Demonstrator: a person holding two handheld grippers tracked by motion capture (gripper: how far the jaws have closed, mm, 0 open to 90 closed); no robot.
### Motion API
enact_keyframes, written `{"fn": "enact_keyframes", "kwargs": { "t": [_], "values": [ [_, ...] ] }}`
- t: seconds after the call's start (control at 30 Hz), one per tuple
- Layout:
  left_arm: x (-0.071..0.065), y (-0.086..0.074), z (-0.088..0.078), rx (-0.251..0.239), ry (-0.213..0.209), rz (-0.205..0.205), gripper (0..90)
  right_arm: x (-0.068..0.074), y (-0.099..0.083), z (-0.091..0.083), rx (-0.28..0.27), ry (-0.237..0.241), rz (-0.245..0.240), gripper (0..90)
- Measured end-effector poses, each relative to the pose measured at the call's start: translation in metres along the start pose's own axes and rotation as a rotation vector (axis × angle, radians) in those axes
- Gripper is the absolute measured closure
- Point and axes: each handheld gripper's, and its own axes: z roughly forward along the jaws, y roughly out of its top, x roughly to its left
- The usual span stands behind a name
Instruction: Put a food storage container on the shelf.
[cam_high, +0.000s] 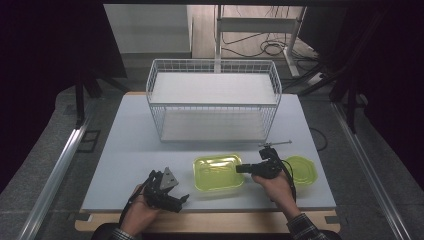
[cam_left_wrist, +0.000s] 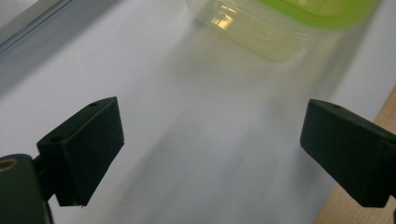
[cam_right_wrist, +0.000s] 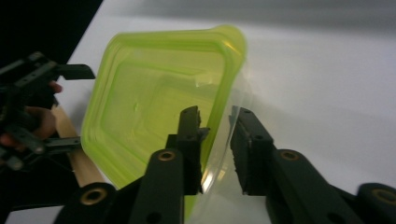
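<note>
Grey table (cam_high: 130, 165) before dark room; wire basket (cam_high: 214, 100); green container (cam_high: 218, 172).

Container: translucent yellow-green rectangular plastic container (cam_high: 218, 173), open, upright on the table's near centre.
Lid: matching yellow-green plastic lid (cam_high: 302, 170), flat, right of the container, apart.

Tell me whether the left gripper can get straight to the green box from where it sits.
Probably yes. The left gripper sits open beside the green box, with bare table between them; the right gripper holds the far rim.
</note>
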Motion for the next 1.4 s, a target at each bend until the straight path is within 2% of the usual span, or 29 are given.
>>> {"fn": "enact_keyframes", "kwargs": {
  "t": [0.13,0.2,0.4,0.57,0.63,0.83,1.0,1.4],
  "values": [
    [0.001,-0.001,-0.001,-0.008,-0.002,-0.004,5.9,0.004,0.002,-0.002,-0.004,0.053,-0.001,80.0],
    [0.001,-0.001,-0.003,-0.019,-0.009,-0.004,5.8,0.004,0.003,-0.003,-0.008,0.079,0.016,80.5],
    [0.002,-0.001,-0.004,-0.033,-0.016,-0.003,5.5,0.005,0.004,-0.005,-0.015,0.091,0.028,80.7],
    [0.004,-0.003,-0.007,-0.036,-0.012,-0.006,5.3,0.009,0.010,-0.014,-0.048,0.112,0.036,80.7],
    [0.005,-0.003,-0.007,-0.036,-0.010,-0.009,5.2,0.010,0.014,-0.017,-0.066,0.113,0.025,80.6],
    [0.007,-0.005,-0.008,-0.040,-0.006,-0.016,4.7,0.017,0.027,-0.029,-0.102,0.128,0.012,80.6],
    [0.005,-0.004,-0.006,-0.032,-0.002,-0.004,4.5,0.022,0.040,-0.038,-0.117,0.149,0.007,80.6],
    [0.004,-0.004,-0.005,-0.026,-0.001,0.007,4.4,0.041,0.079,-0.062,-0.171,0.167,-0.034,80.6]
  ]
}}
